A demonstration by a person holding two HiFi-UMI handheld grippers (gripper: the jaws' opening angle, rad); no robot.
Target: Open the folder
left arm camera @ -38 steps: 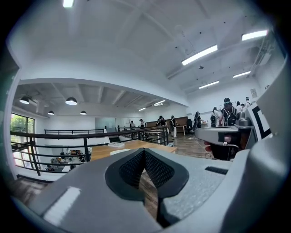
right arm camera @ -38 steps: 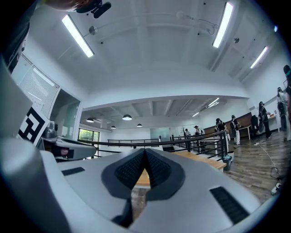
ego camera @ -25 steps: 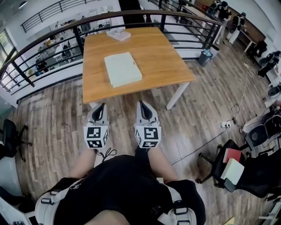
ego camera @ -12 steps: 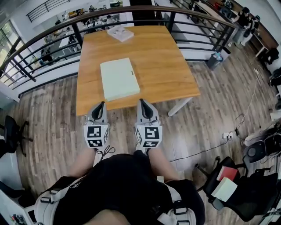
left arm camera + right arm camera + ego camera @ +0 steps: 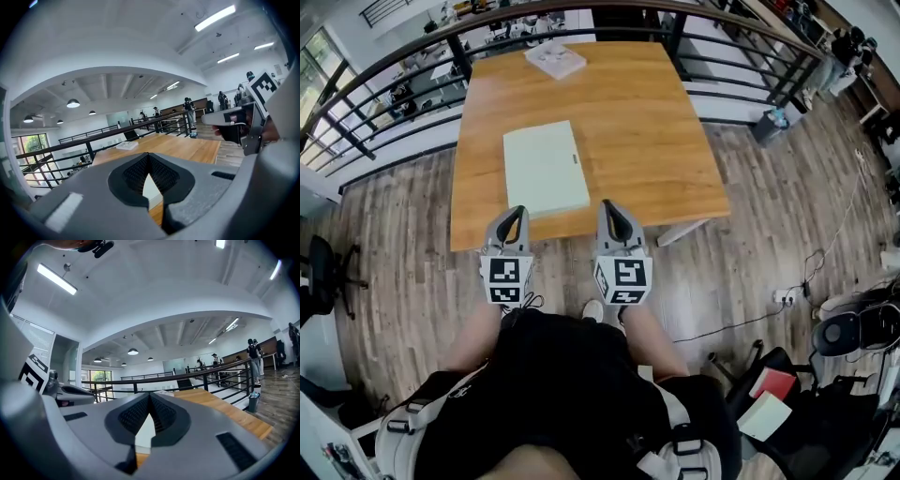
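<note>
A pale green folder (image 5: pixel 546 169) lies closed and flat on the wooden table (image 5: pixel 647 122), left of its middle and near the front edge. My left gripper (image 5: pixel 514 214) is shut and empty, its tips at the table's front edge just short of the folder's near left corner. My right gripper (image 5: pixel 607 206) is also shut and empty, beside the folder's near right corner. In the left gripper view the jaws (image 5: pixel 149 157) meet, and the folder (image 5: pixel 151 187) shows below them. In the right gripper view the jaws (image 5: pixel 150 397) meet the same way, with the folder (image 5: pixel 144 434) showing below them too.
A white flat object (image 5: pixel 555 58) lies at the table's far end. A black railing (image 5: pixel 412 47) runs behind and beside the table. Office chairs (image 5: pixel 853 333) and a floor cable (image 5: pixel 750 314) are at the right. A bin (image 5: pixel 772 122) stands by the railing.
The table and folder have come closer in the head view. Both grippers, earlier over the floor short of the table, now reach its front edge. Both stay shut.
</note>
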